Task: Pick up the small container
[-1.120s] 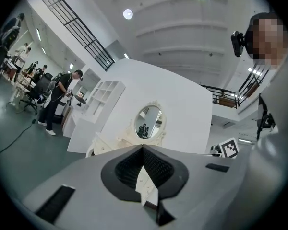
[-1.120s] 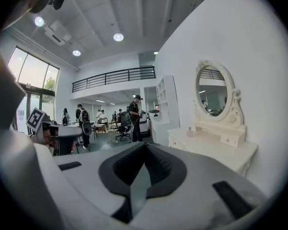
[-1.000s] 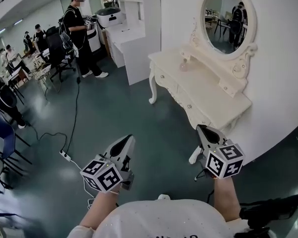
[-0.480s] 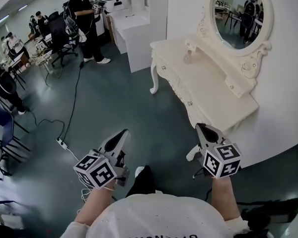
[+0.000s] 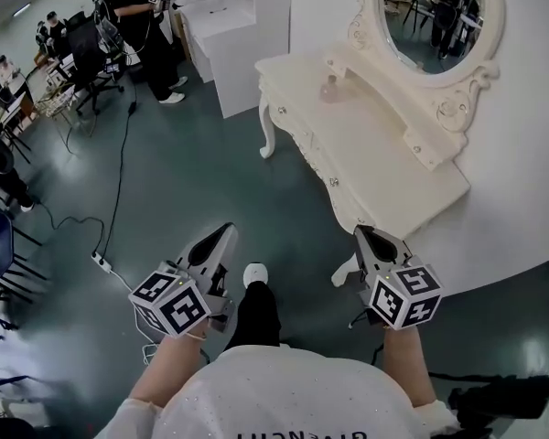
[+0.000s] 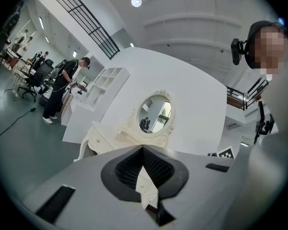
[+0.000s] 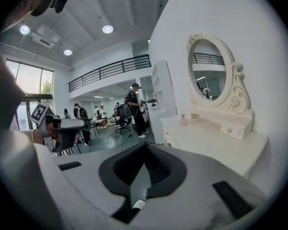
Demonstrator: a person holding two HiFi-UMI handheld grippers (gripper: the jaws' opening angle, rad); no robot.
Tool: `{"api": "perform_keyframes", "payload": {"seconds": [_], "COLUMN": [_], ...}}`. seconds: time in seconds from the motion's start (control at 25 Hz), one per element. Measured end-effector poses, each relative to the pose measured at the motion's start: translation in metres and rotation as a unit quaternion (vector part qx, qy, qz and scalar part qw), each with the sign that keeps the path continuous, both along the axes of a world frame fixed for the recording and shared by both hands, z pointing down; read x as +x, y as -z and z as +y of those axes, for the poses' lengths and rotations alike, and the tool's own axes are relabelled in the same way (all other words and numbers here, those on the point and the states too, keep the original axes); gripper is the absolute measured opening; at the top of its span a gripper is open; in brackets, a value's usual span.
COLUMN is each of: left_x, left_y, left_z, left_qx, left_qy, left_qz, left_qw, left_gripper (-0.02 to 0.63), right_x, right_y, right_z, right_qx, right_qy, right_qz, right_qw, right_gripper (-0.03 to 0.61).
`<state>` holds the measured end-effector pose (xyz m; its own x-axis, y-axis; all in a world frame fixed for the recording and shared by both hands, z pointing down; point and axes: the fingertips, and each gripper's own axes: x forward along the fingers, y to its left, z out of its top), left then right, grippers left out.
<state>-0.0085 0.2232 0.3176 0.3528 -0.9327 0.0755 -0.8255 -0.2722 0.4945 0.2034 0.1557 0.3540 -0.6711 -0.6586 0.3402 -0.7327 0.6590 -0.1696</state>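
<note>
Closing in on the white dressing table (image 5: 297,122), the person is now showing a white shoe (image 5: 254,274) on the dark floor (image 5: 183,190) between the two grippers, where a second ago only floor was showing. The table is filling more of the head view than before, and the standing person in black (image 5: 133,16) is sliding toward the far left corner.

The left gripper (image 5: 223,234) is pointing roughly level toward the table with its jaws clenched and nothing between them. The right gripper (image 5: 362,234) is tilting slightly downward, its jaws likewise pressed together on nothing, its tip lying near the table's near right corner in the head view.

The small container (image 5: 328,88), a pale pinkish bottle, is standing upright on the tabletop (image 5: 393,163) toward the far end, just in front of the raised drawer shelf below the oval mirror (image 5: 435,12). It is sitting well apart from both grippers. A black cable (image 5: 119,167) is trailing across the floor at the left.
</note>
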Motion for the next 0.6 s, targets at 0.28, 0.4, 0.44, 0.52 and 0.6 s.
{"api": "perform_keyframes", "payload": {"seconds": [0.28, 0.4, 0.44, 0.52, 0.6], "left_x": [-0.008, -0.019, -0.022, -0.030, -0.039], "left_y": [-0.010, -0.016, -0.015, -0.010, -0.003], "left_z": [-0.048, -0.084, -0.097, -0.125, -0.153], "left_qx": [-0.009, -0.012, -0.010, -0.005, -0.002], "left_qy": [-0.011, -0.010, -0.011, -0.015, -0.021], "left_qz": [0.005, 0.012, 0.012, 0.010, 0.006], "left_qw": [0.9999, 0.9998, 0.9998, 0.9998, 0.9998], "left_gripper": [0.000, 0.000, 0.000, 0.000, 0.001], "right_x": [-0.010, -0.017, -0.020, -0.028, -0.037], "right_y": [-0.018, -0.025, -0.027, -0.026, -0.018], "right_z": [-0.044, -0.076, -0.088, -0.114, -0.145], "right_qx": [-0.022, -0.027, -0.029, -0.031, -0.028], "right_qy": [-0.007, -0.010, -0.010, -0.013, -0.019], "right_qz": [-0.002, 0.003, 0.005, 0.006, 0.005], "right_qw": [1.000, 1.000, 1.000, 0.999, 0.999], "right_gripper": [0.005, 0.006, 0.005, 0.006, 0.006]}}
